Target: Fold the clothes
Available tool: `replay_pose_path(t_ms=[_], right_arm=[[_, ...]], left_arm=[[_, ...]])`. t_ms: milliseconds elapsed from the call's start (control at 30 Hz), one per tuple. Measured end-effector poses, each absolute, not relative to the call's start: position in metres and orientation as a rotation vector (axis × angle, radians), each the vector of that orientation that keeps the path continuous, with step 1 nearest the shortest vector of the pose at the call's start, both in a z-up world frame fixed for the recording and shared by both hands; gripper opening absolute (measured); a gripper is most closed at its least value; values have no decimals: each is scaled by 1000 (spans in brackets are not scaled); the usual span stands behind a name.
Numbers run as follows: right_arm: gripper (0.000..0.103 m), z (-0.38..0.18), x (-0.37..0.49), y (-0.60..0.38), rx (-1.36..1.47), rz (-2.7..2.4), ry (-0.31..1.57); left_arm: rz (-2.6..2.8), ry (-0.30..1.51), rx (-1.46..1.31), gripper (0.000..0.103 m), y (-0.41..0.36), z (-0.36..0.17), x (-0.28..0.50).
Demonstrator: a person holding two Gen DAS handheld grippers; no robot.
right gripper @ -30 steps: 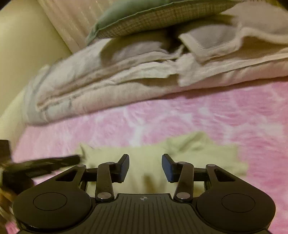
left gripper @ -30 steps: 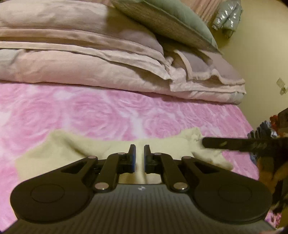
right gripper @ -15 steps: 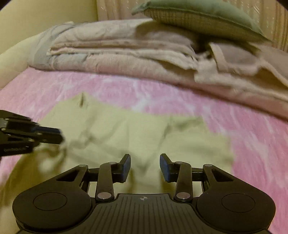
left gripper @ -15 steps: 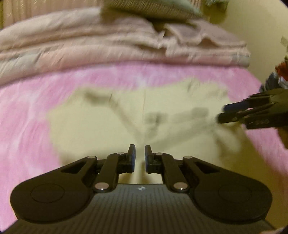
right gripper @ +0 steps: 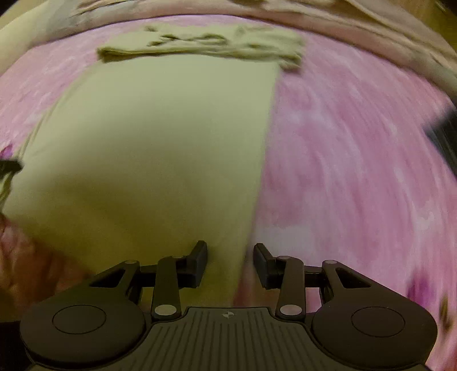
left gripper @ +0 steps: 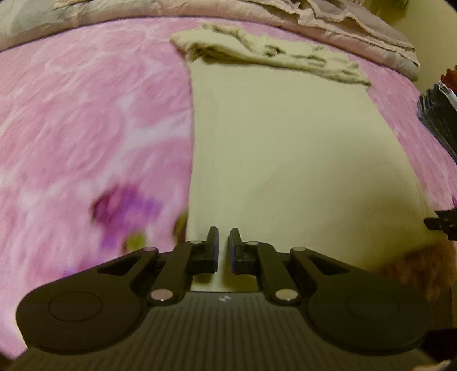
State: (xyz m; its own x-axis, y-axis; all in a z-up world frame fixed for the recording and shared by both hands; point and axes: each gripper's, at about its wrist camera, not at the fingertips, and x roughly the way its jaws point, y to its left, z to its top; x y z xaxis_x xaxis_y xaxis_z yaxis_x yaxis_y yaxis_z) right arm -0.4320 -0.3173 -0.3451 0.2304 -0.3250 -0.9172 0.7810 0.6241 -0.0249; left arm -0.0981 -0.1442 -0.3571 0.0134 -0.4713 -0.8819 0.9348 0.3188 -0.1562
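The left gripper (left gripper: 223,238), jaws almost together on nothing visible, and the right gripper (right gripper: 230,252), jaws spread, hang over the near corners of the pale yellow-green garment (left gripper: 285,137) lying on the pink floral blanket (left gripper: 85,114)

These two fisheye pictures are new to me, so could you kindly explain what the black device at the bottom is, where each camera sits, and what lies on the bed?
There is no robot here. A person holds a hand-held gripper in each hand, and a wide-angle camera on each one looks forward along its two jaws. One picture comes from the left gripper, the other from the right gripper. Both look down on a pale yellow-green garment spread on a pink floral bedspread, its far end bunched up near a stack of folded beige bedding. The left jaws stand nearly shut over the garment's near left edge; whether cloth is pinched between them I cannot tell. The right jaws stand apart above the garment's near right edge, gripping nothing visible. Both pictures are blurred.
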Motion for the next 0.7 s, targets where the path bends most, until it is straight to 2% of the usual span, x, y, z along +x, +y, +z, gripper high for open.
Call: replay_pose_path(t_ms=[100, 233, 300, 400, 500, 600, 700], right_arm=[[40, -333, -438, -300, 573, -895, 1102], [40, -312, -413, -301, 577, -931, 973], [40, -321, -397, -304, 583, -913, 967], [40, -346, -396, -301, 637, -935, 1036], [40, -345, -417, -280, 637, -947, 1014], [41, -346, -428, -266, 688, -942, 1096], [43, -333, -432, -252, 730, -928, 1131]], left_arm=[[-1207, 1010, 526, 6, -135, -334, -101], [-1202, 992, 532, 7, -148, -337, -105], [-1198, 984, 536, 8, -154, -338, -107], [-1124, 1031, 555, 8, -142, -358, -106], [-1105, 1062, 555, 8, -121, -356, -110], [-1046, 1124, 614, 9, -110, -347, -120], [-990, 1155, 626, 19, -101, -328, -132]])
